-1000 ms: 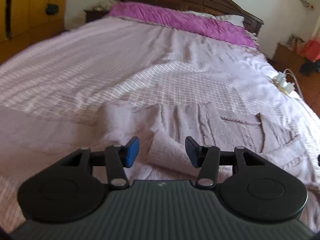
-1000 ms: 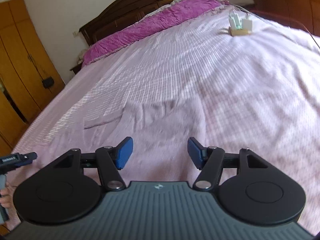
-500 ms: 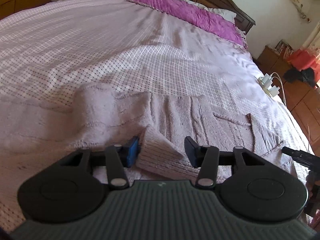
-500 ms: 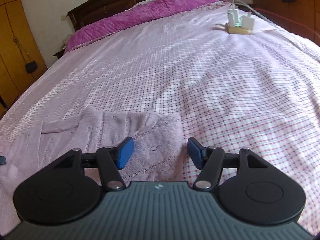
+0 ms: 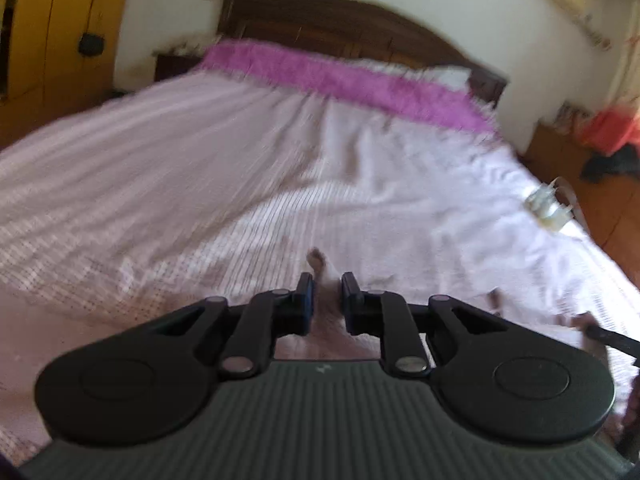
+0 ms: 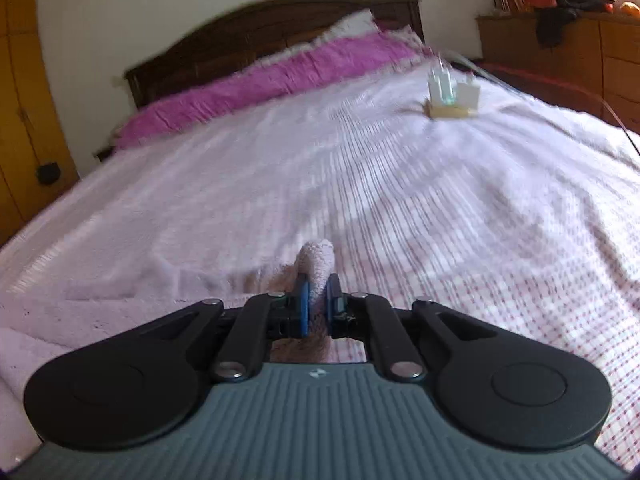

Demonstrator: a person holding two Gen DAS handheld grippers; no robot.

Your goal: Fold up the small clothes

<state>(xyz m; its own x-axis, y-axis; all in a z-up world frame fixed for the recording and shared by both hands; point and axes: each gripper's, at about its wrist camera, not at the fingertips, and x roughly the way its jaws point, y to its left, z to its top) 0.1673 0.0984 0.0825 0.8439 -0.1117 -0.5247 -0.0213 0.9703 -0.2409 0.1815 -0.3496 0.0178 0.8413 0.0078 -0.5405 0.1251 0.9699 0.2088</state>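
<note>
Once both jaw pairs had just been closing, the pale pink knitted garment was pinched by the left hand-held gripper and the right hand-held gripper near the bed's foot, ready for folding.

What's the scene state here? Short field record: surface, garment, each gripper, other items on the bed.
surface: bed with a pale checked cover
garment: pale pink knit garment, lying on the cover near the grippers
left gripper: jaws have just been closing, now pinching a fold of the garment
right gripper: jaws have just closed, shut on a bunched bit of the garment that sticks up between the pads
other items: white chargers on the far right of the bed; purple blanket at the headboard
image quality: left view blurred
</note>
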